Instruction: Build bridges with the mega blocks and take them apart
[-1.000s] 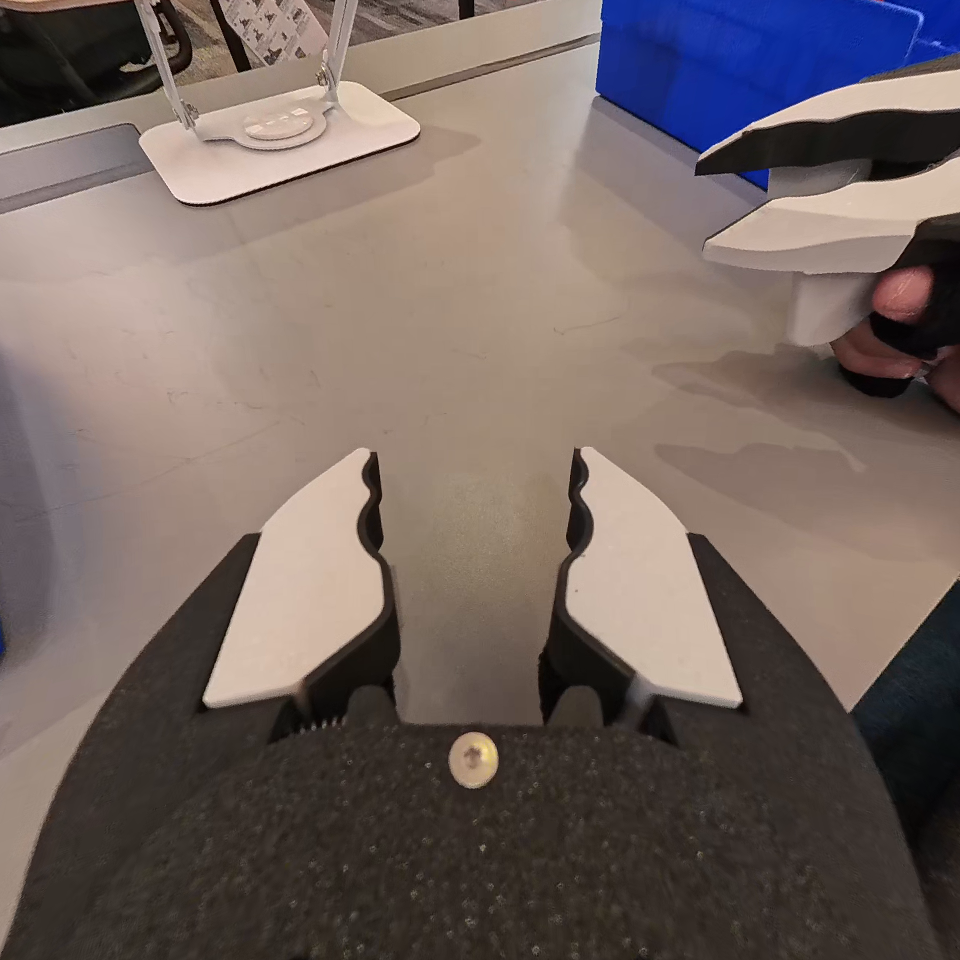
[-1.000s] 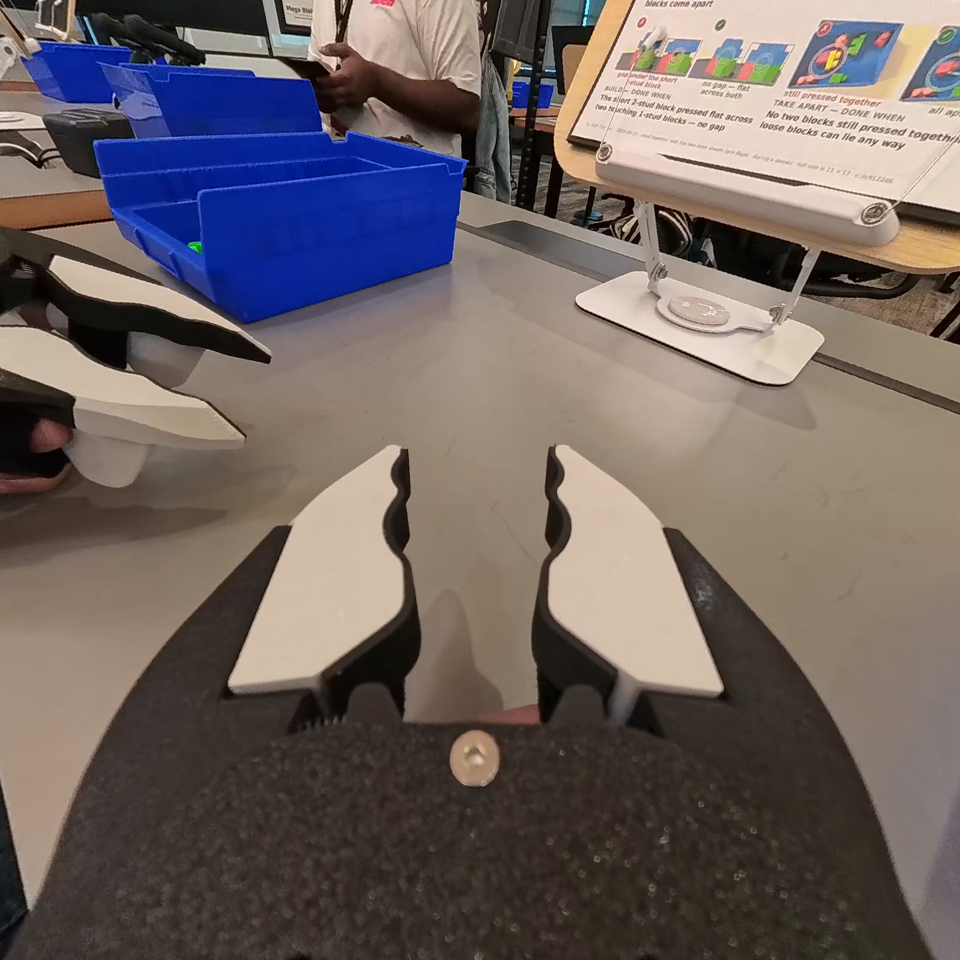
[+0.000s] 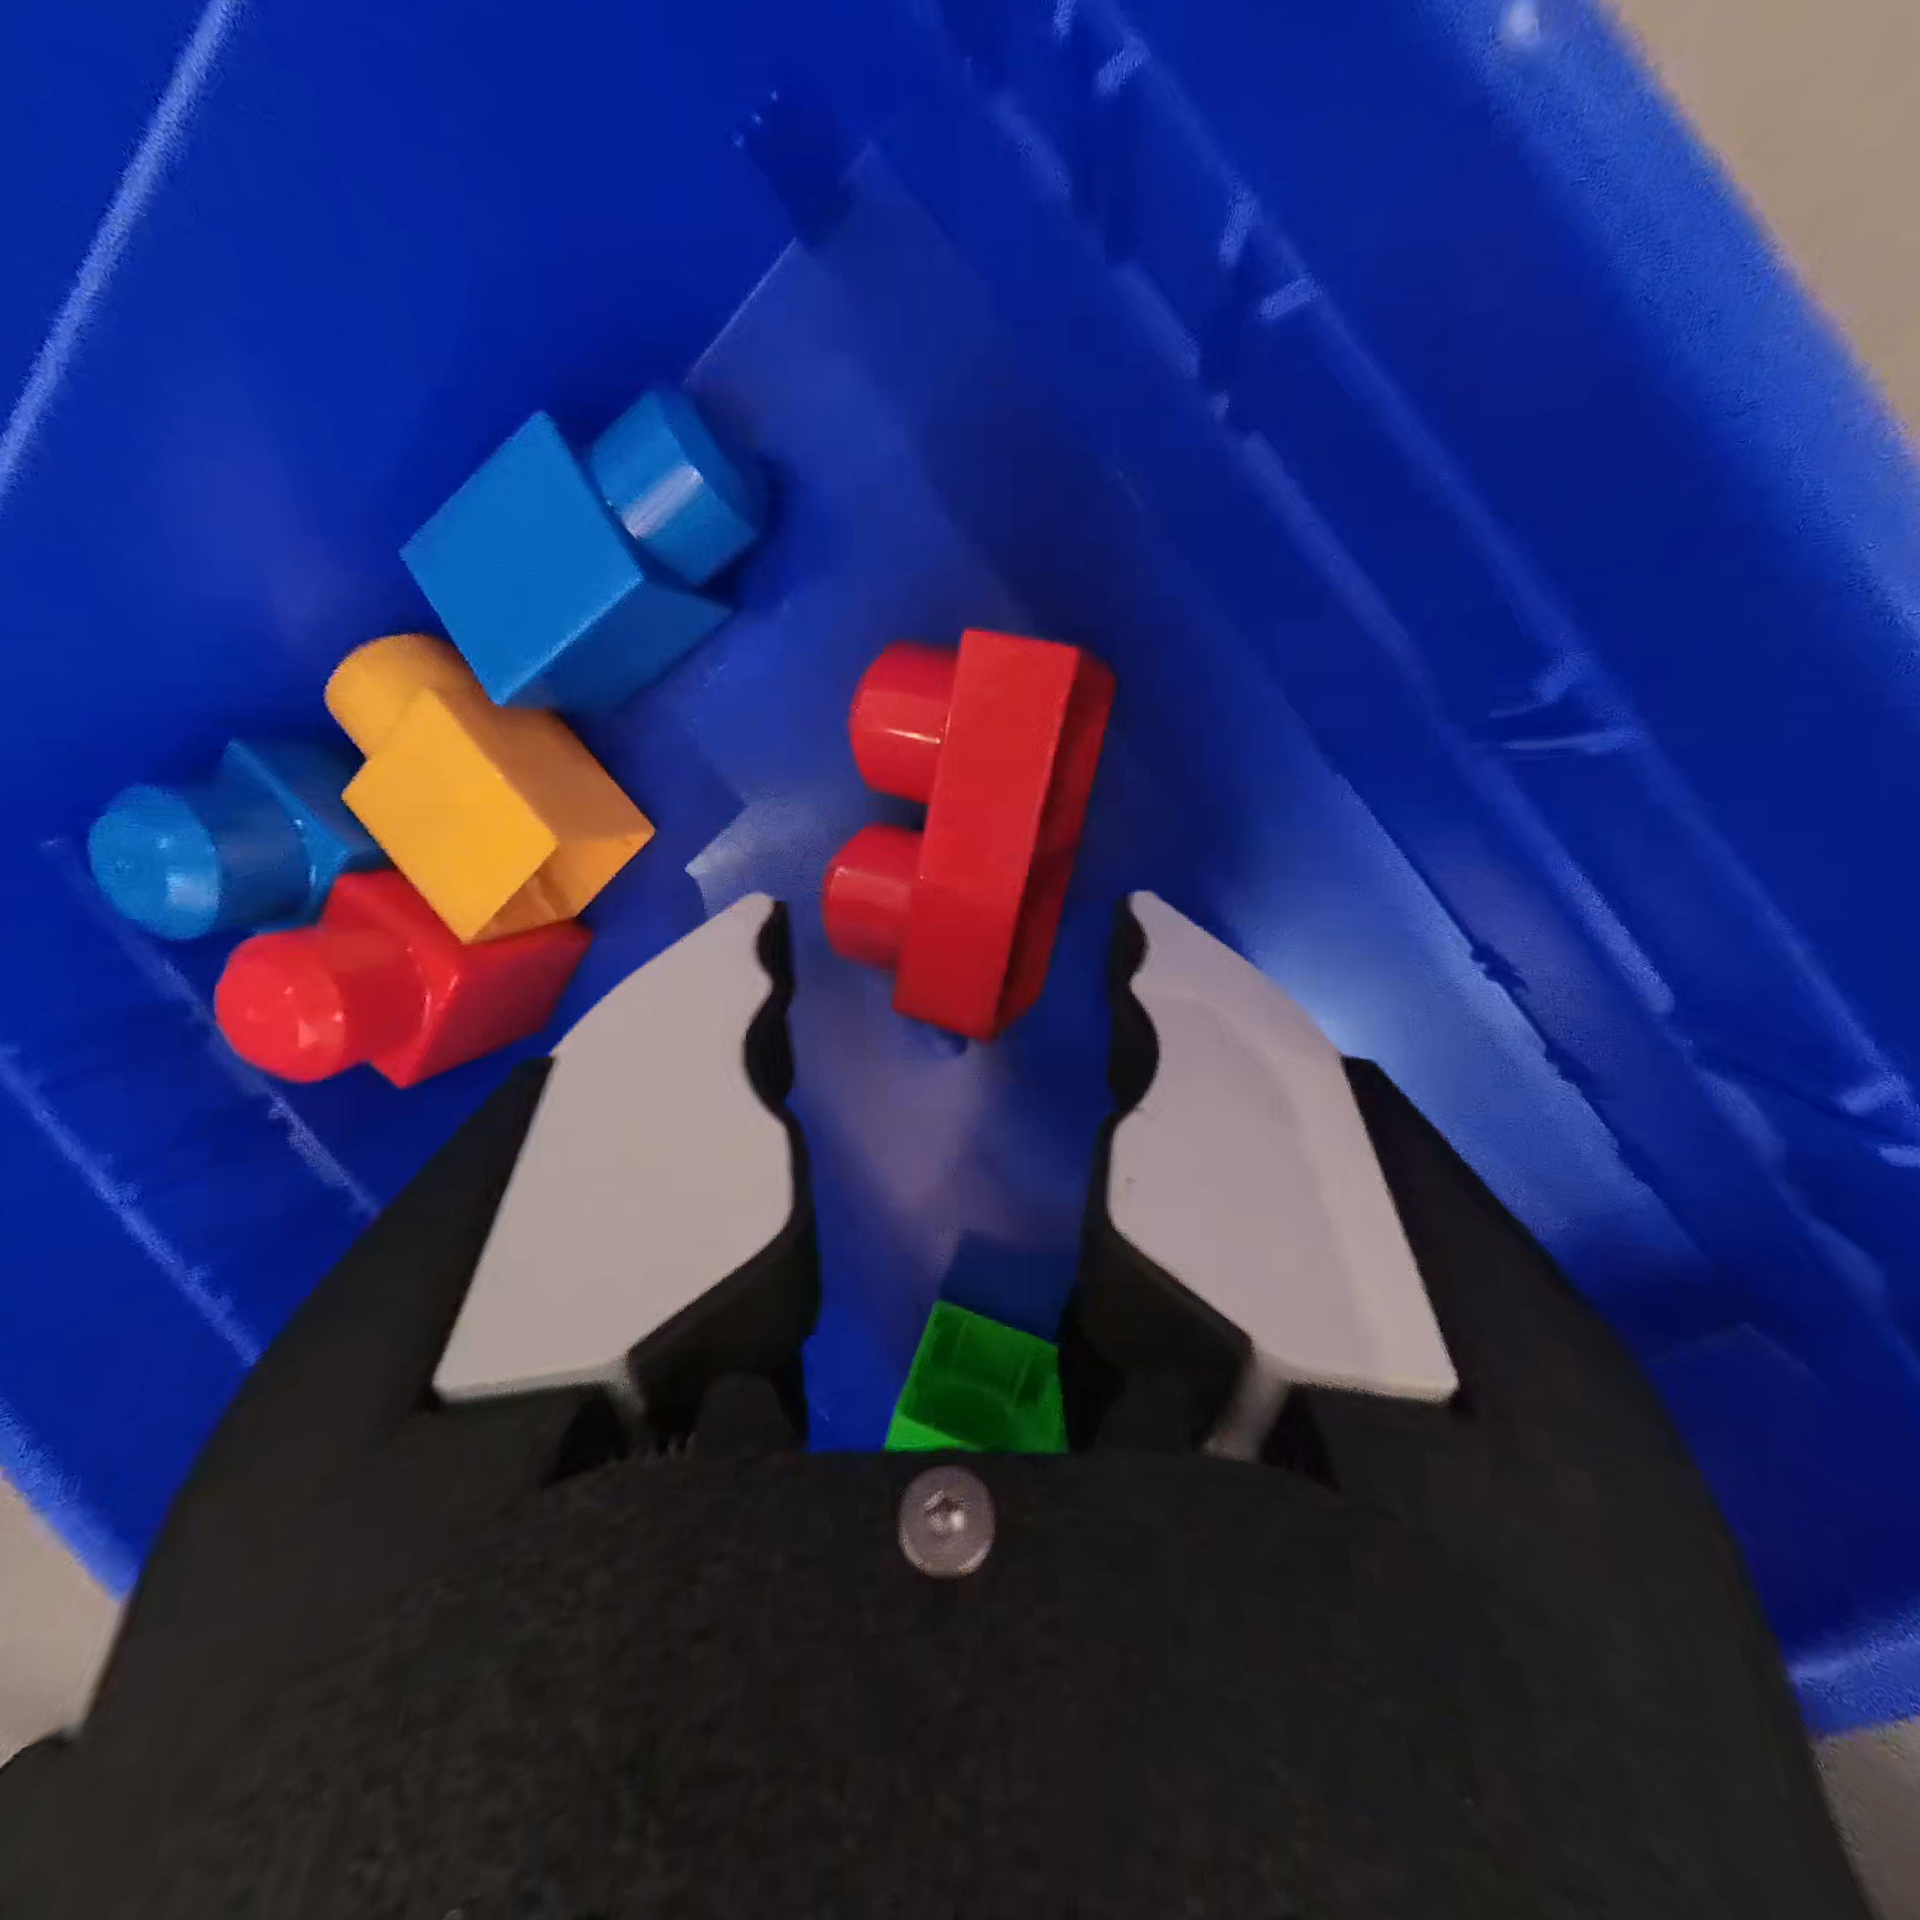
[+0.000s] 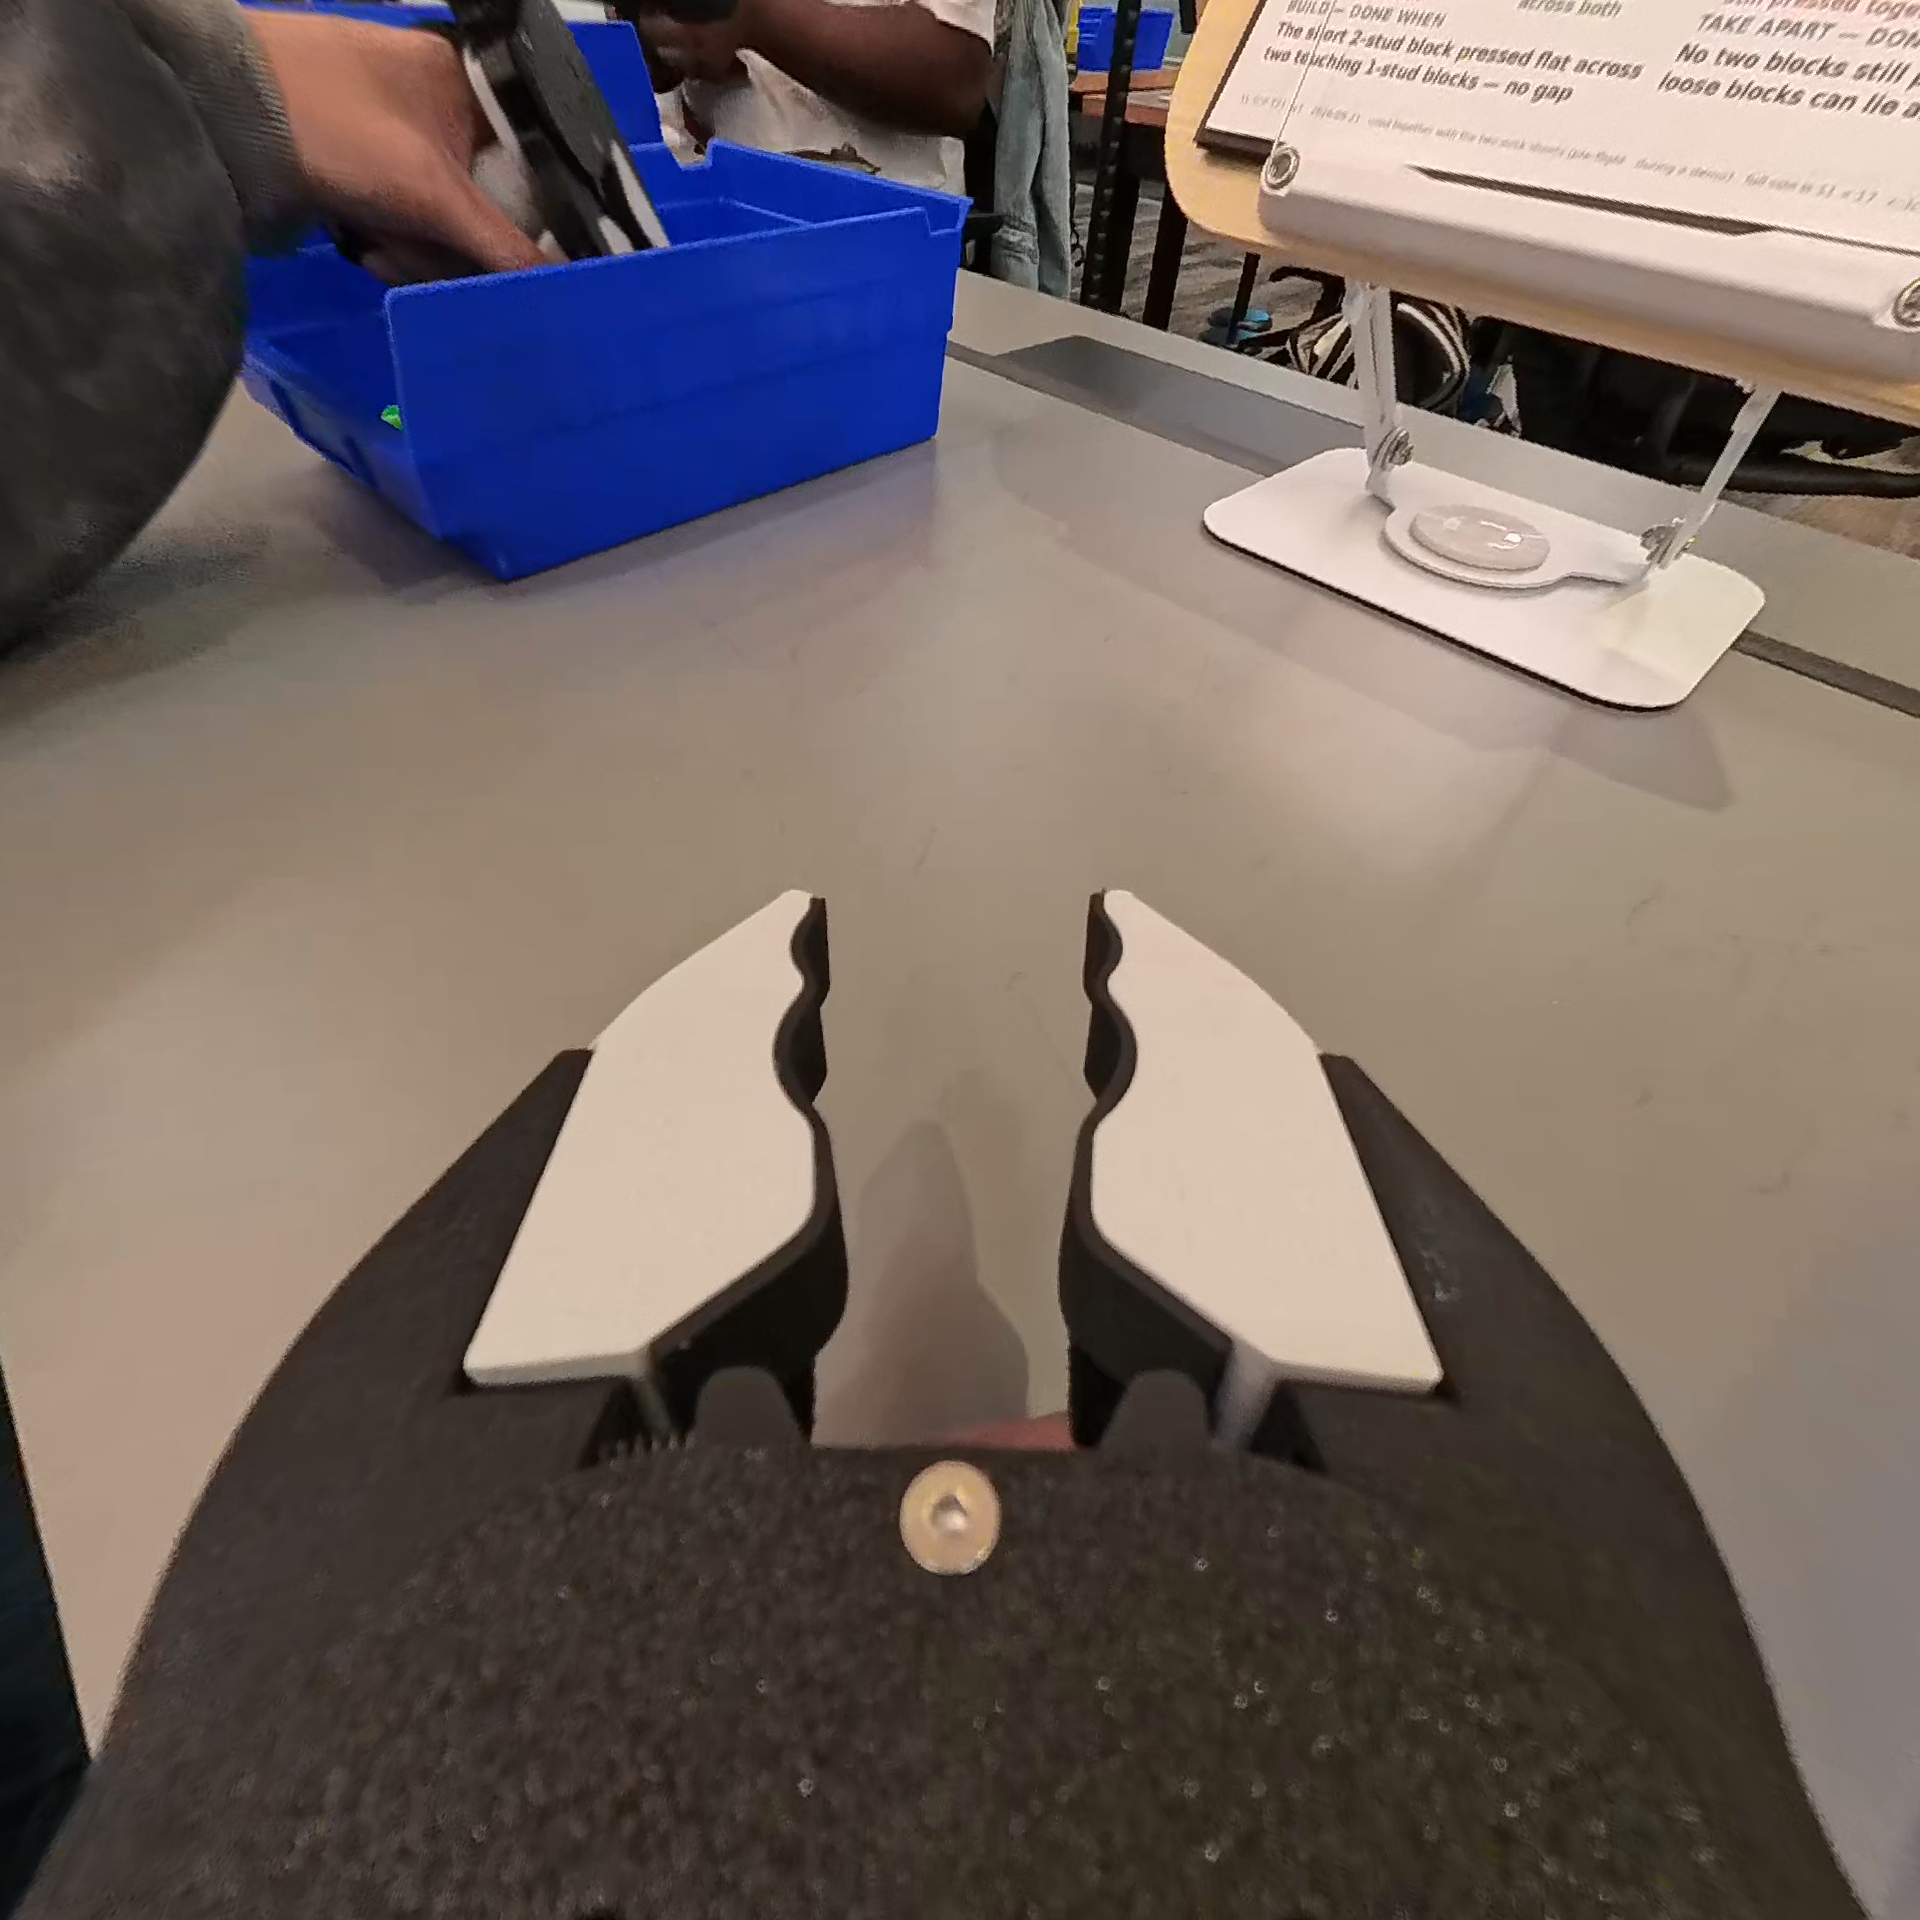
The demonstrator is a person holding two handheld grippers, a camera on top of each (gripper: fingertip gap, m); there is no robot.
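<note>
Left wrist view: the left gripper point(image 3: 951, 914), fingers spread, reaches into the blue bin point(image 3: 1351, 468) toward a red two-stud block point(image 3: 987, 831). Closing off-centre might knock it away. The right gripper point(image 4: 956, 914) waits spread and empty over the table point(image 4: 1039, 727).

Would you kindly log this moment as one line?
left gripper: open, in blue bin | target: red two-stud block | right gripper: open, empty

white document stand point(image 4: 1496, 582) on grey table point(image 4: 935, 727); person point(image 4: 862, 73) behind.
</note>
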